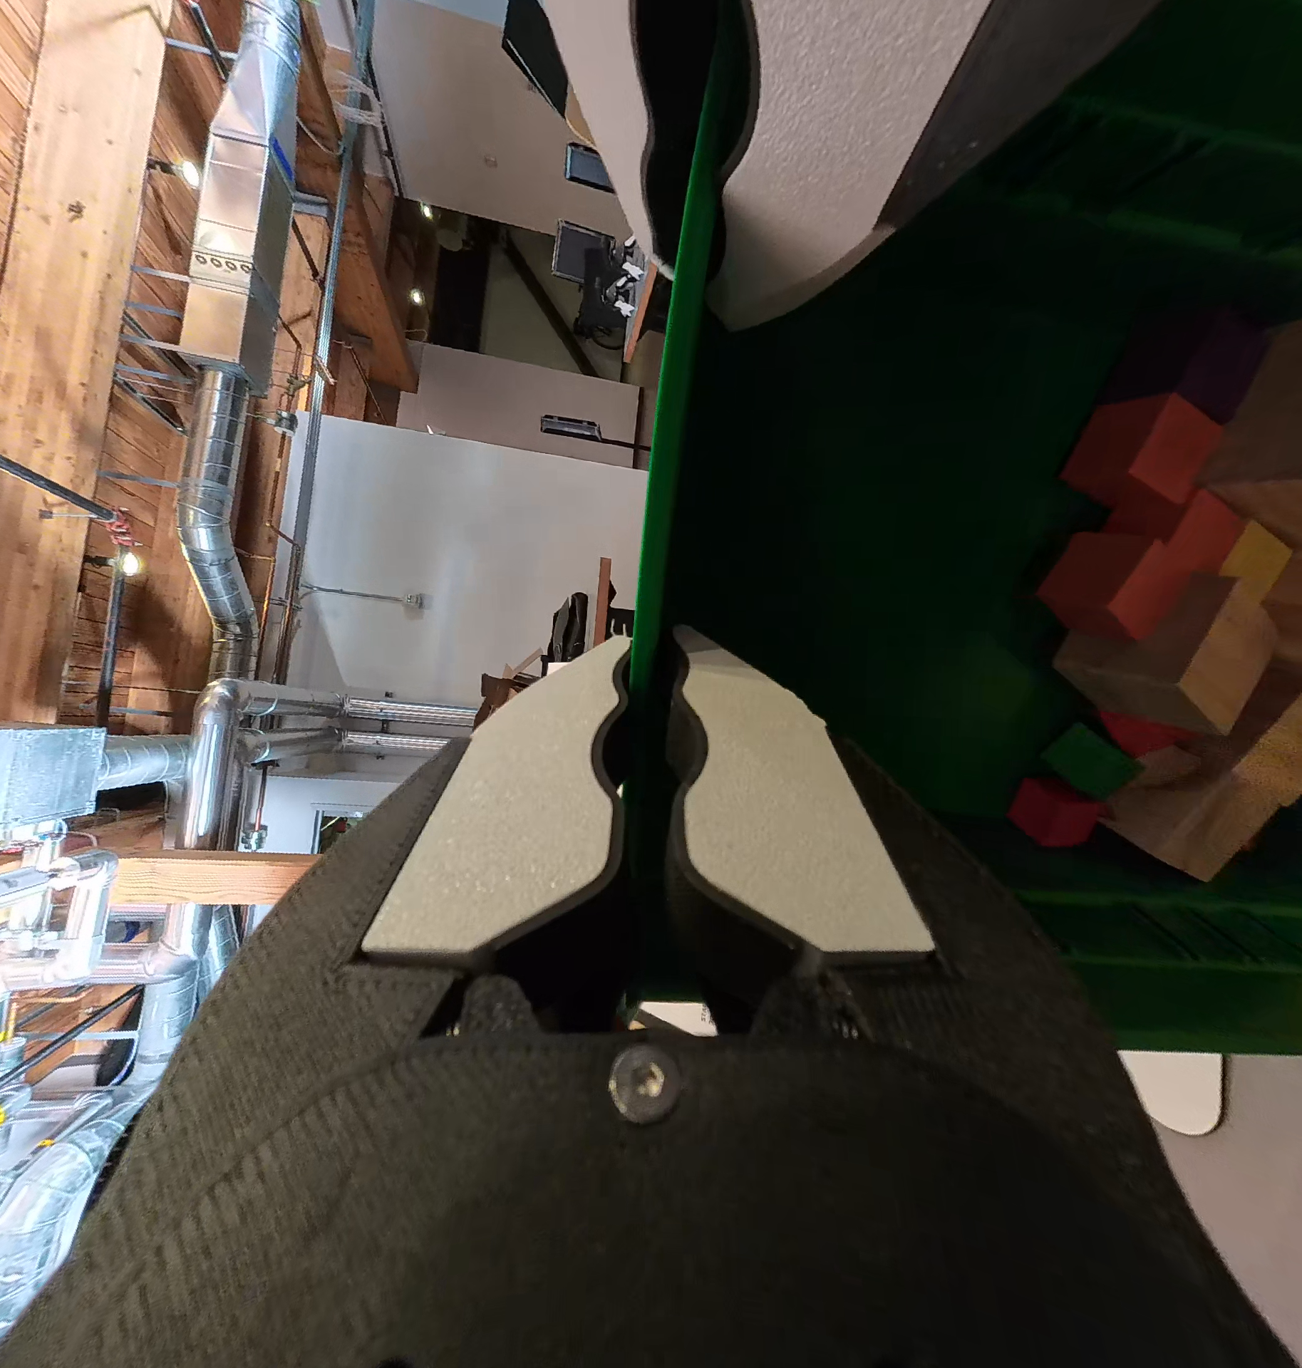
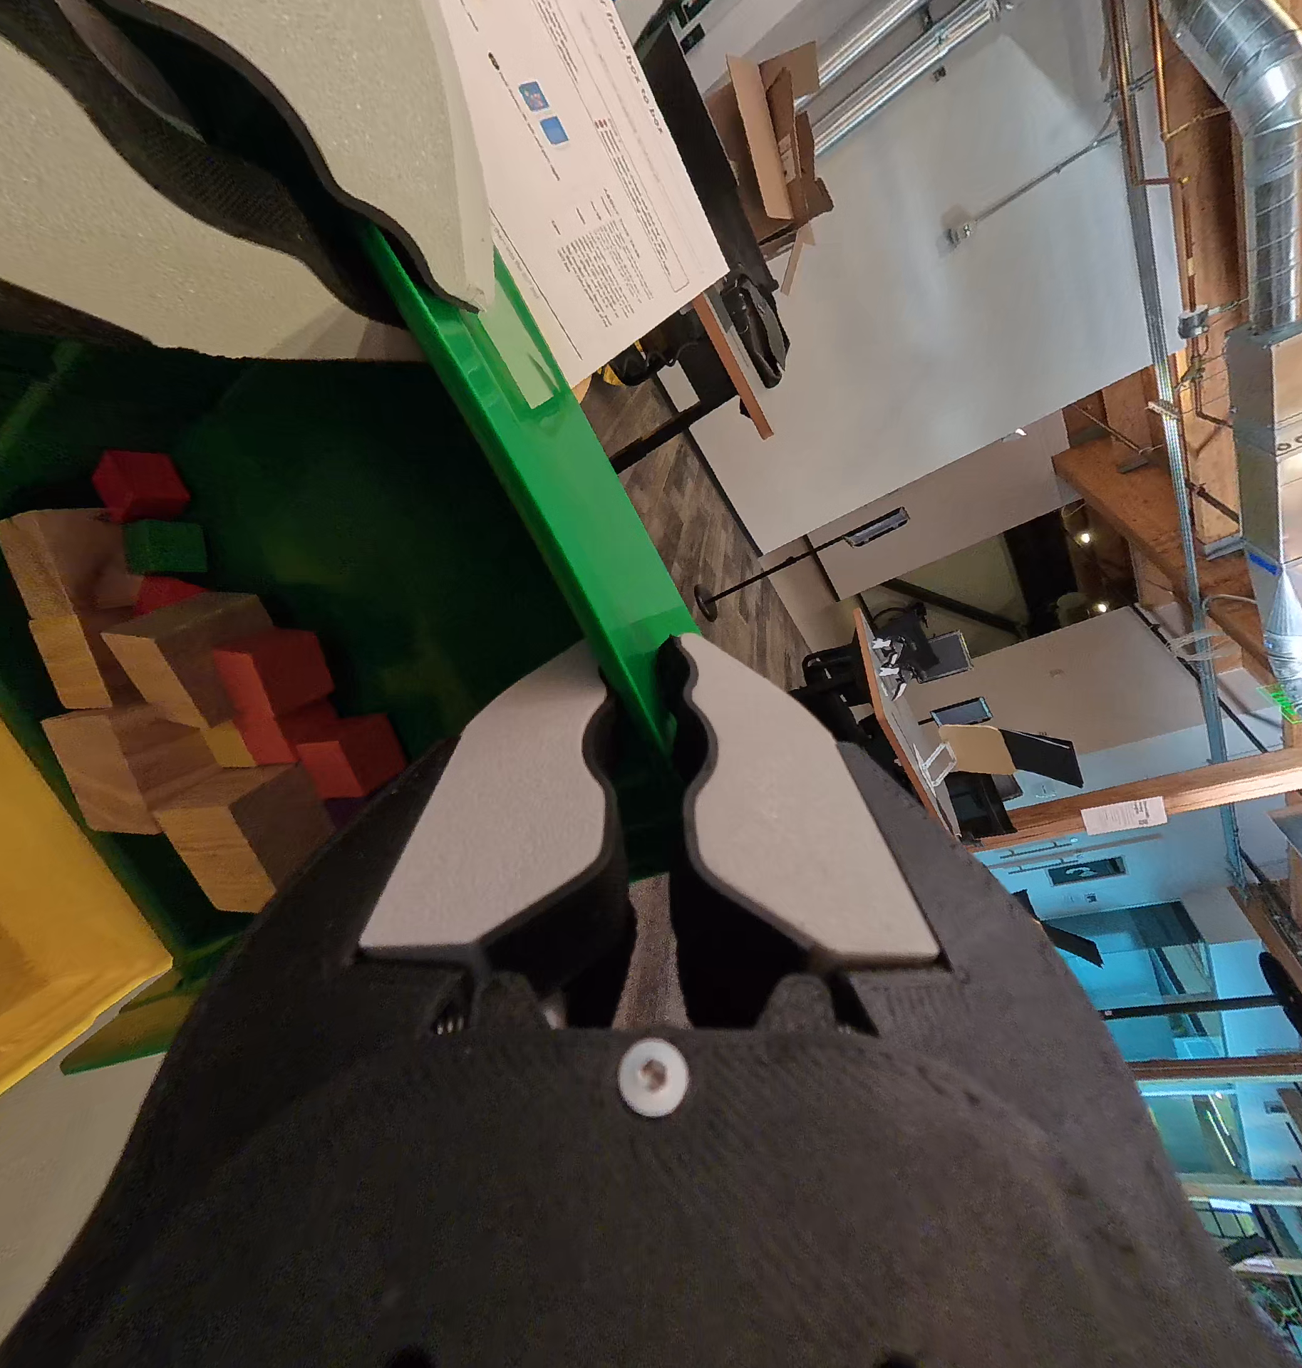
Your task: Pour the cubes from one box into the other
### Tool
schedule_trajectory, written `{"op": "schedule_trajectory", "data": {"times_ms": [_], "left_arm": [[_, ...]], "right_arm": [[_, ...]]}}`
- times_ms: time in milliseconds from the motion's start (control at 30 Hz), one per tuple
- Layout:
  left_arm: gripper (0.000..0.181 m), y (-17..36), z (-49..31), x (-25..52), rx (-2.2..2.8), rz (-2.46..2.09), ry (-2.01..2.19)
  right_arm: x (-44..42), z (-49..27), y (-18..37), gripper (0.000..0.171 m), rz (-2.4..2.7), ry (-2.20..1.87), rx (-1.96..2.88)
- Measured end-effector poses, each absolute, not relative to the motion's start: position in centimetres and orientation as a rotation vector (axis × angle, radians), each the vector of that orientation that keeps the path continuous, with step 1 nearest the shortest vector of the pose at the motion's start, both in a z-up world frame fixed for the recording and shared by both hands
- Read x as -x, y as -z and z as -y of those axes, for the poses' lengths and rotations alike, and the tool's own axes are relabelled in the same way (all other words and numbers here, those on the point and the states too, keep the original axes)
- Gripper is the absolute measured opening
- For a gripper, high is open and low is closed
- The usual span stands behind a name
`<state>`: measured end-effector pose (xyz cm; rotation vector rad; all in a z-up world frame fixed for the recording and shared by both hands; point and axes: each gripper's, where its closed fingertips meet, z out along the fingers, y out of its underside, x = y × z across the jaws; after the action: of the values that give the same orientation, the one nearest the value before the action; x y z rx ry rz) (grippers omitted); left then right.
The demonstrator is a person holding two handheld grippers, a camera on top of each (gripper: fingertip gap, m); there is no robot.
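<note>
- Two claws pinch the same green plastic box, and we take the left wrist view first: our left claw (image 1: pixel 651 651) is clamped narrow on the thin green wall of the box (image 1: pixel 677 444), one grey finger on each side of it.
- To the right of the claw, inside the tipped box, we see the pile of wooden and coloured cubes (image 1: pixel 1188 644), red, plain wood, yellow, green and purple, heaped against the far inner side.
- Ahead of the claw, farther along the same wall, we see the other claw's grey fingers (image 1: pixel 818 111) straddling the rim.
- In the right wrist view, our right claw (image 2: pixel 644 659) is likewise closed narrow on the green box's wall (image 2: pixel 559 474), which runs ahead from between the fingers.
- Left of this claw the cubes (image 2: pixel 188 688) lie piled in the box's dark interior.
- Further left, at the view's edge, we see a yellow box (image 2: pixel 33 888), touching or just beside the green one; we cannot tell which.
- Ahead, the left claw's grey fingers (image 2: pixel 188 185) grip the same rim, with a white printed sheet (image 2: pixel 603 170) just beyond.
</note>
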<state>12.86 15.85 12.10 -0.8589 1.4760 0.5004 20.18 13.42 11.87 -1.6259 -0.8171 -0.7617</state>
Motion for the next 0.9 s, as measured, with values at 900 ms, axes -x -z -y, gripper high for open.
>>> {"op": "schedule_trajectory", "data": {"times_ms": [900], "left_arm": [[0.004,-11.7,-12.8,-10.9,0.779,-1.375,-0.533]], "right_arm": [[-18.1,-10.3,-11.6,0.005,0.821,0.83,1.501]]}}
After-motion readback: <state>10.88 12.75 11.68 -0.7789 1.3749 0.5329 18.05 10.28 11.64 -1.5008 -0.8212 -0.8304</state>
